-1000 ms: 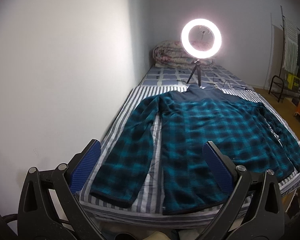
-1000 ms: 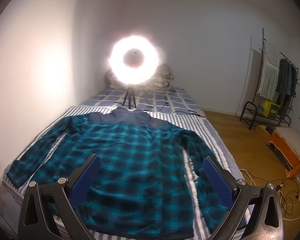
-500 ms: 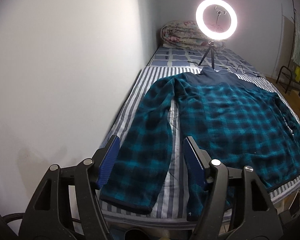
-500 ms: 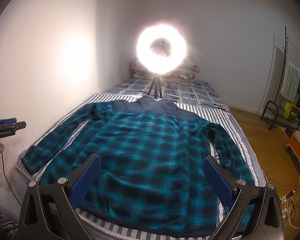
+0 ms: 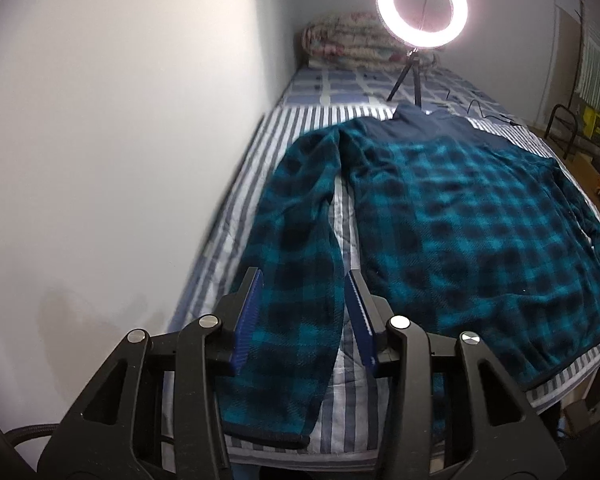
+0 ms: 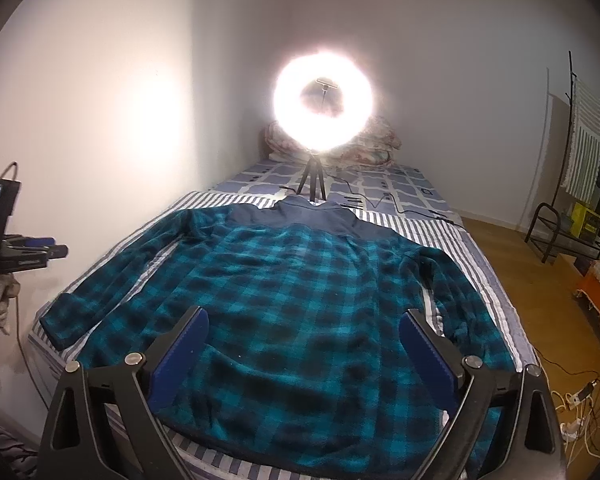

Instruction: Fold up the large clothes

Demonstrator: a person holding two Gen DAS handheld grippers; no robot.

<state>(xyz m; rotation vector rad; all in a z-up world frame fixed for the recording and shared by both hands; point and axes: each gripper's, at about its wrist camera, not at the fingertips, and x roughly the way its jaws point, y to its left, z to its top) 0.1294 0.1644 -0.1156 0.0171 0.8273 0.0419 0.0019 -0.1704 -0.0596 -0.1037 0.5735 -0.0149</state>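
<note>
Since a second ago the left gripper (image 5: 302,312) has been swinging over and dropping toward the left sleeve (image 5: 296,248), and its jaws have just been closing in; they're sitting apart right now with the sleeve between them in the view, pads not pressing on it as far as I can tell. So it's looking like the opening step: grabbing that sleeve to fold it in over the body. The plaid fleece jacket (image 6: 300,300) is lying flat, spread across the striped bed (image 5: 240,184). Right gripper (image 6: 304,348) is hovering wide open over the hem, holding nothing. Next move is probably needing a lower reach before pinching. Ring light (image 6: 324,106) on its tripod is standing just past the collar, cable (image 6: 380,200) trailing beside it, so folding upward is worth watching.
</note>
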